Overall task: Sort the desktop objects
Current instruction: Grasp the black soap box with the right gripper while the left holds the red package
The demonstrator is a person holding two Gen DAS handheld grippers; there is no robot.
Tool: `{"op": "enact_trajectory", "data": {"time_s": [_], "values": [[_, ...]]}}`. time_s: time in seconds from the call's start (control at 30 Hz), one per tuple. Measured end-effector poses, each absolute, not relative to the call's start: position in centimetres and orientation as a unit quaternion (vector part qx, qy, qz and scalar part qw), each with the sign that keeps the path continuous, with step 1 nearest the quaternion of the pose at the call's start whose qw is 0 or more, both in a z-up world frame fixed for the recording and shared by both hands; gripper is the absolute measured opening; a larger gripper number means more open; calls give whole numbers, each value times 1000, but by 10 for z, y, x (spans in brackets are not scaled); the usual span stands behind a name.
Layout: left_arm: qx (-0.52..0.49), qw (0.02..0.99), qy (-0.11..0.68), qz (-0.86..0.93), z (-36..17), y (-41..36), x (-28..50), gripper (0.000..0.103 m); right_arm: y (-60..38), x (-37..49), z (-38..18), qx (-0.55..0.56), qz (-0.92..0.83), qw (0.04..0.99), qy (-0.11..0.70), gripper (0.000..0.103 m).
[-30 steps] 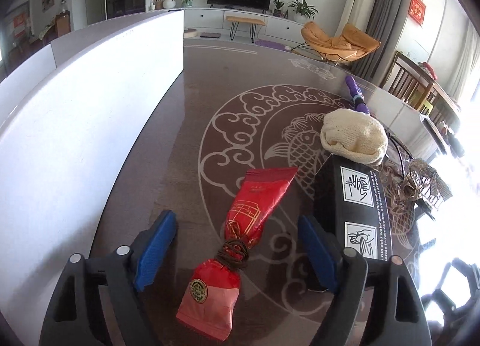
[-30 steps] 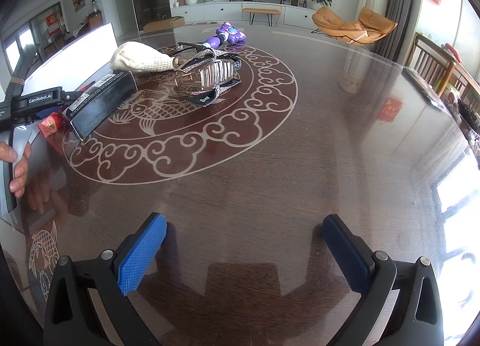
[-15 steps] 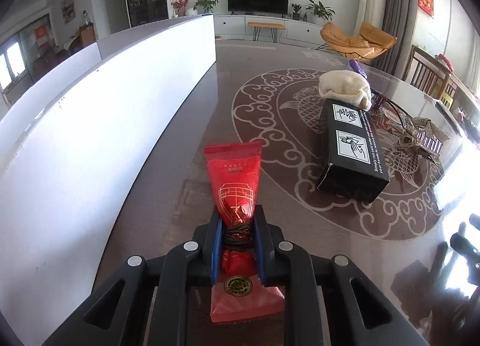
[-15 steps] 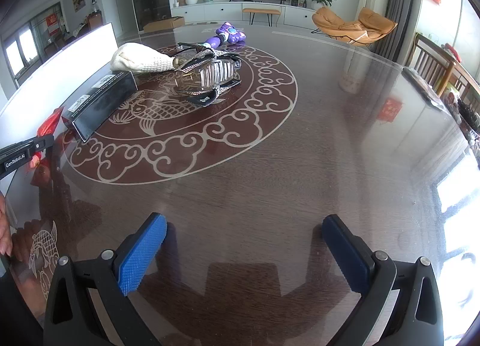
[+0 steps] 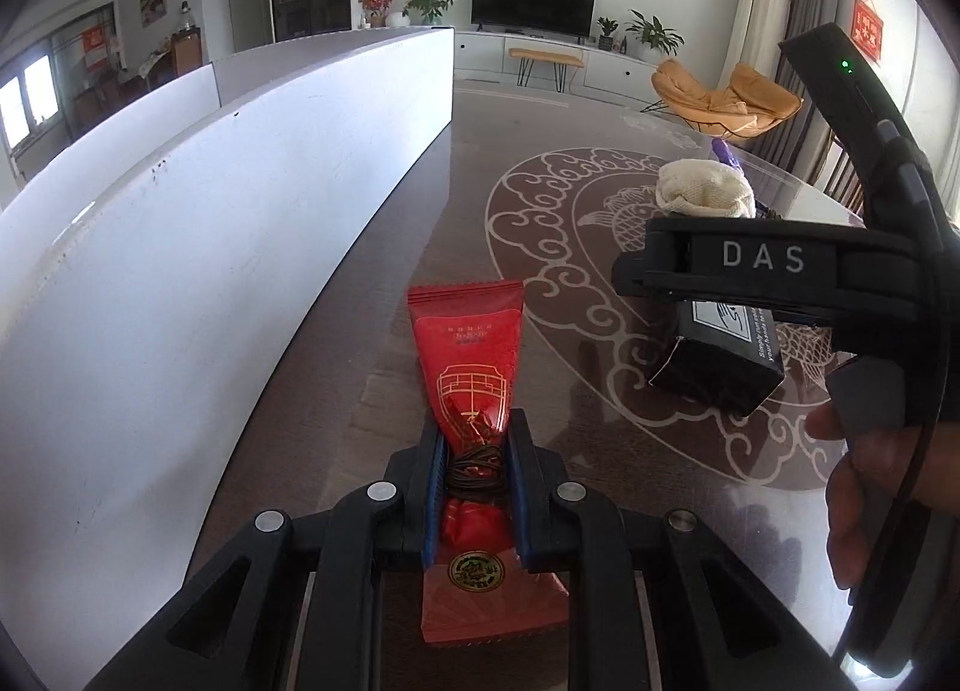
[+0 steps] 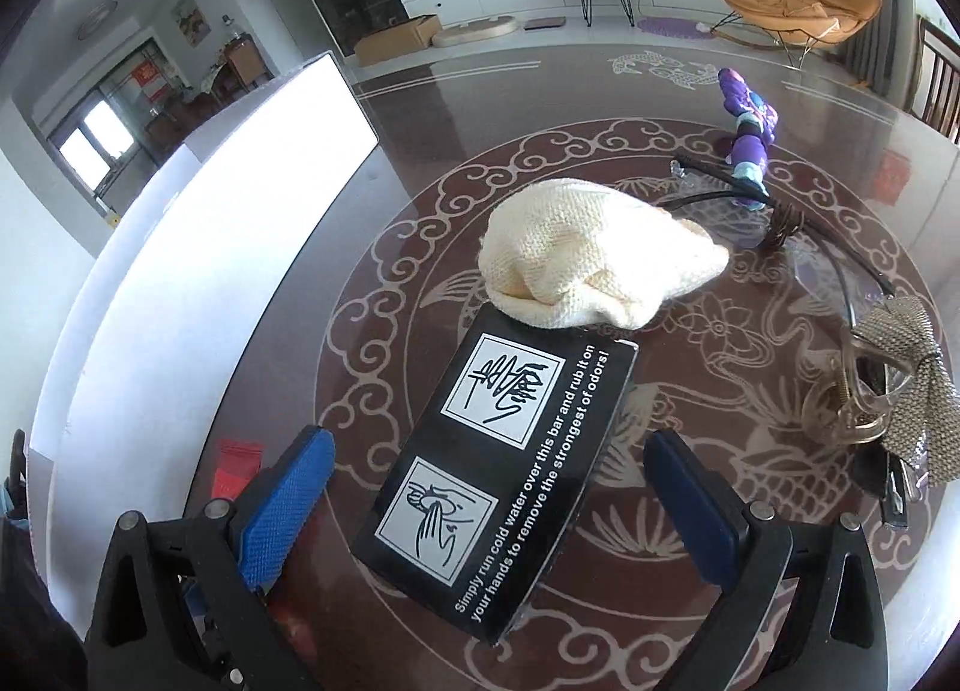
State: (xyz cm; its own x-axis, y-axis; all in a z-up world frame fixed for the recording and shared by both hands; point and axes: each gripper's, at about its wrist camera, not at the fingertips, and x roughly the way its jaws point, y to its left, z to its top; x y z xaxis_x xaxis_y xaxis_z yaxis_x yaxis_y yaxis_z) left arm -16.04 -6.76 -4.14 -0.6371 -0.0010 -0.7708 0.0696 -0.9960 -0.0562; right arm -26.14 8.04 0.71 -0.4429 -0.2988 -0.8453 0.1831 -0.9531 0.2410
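Note:
My left gripper [image 5: 477,487] is shut on the tied neck of a red packet [image 5: 468,367], holding it over the dark table beside the white box wall [image 5: 180,247]. My right gripper [image 6: 486,487] is open, its blue fingers on either side of a black box [image 6: 504,469] with white pictures and text, which lies on the table. The black box also shows in the left wrist view [image 5: 720,367], partly hidden by the right gripper's body. A cream knitted cloth [image 6: 594,265] touches the box's far end.
A long white box [image 6: 198,247] stands along the table's left side. A purple toy [image 6: 750,133], black cables [image 6: 780,223] and a silver mesh bow with clear rings [image 6: 900,379] lie at the right. Chairs stand beyond the table.
My left gripper closed on the red packet and lifted it. My right gripper moved left across the table and now straddles the black box.

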Motion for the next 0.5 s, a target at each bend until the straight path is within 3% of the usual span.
{"op": "enact_trajectory", "data": {"time_s": [0.07,0.1,0.2,0.5], "values": [[426,16,43,-904,-41,-67,-161,18,67,-261,3,493,-859,136,2,90],[426,13,40,-904,-41,-66,-161,18,65,-258,3,485,-863,136,29,77],[427,-11,22,-904,-41,-54,-160,18,82,-242,1,469,-869,150,37,61],[428,-98,-17,-898,-38,-11,-152,21,176,-116,-6,444,-882,144,61,61]]}}
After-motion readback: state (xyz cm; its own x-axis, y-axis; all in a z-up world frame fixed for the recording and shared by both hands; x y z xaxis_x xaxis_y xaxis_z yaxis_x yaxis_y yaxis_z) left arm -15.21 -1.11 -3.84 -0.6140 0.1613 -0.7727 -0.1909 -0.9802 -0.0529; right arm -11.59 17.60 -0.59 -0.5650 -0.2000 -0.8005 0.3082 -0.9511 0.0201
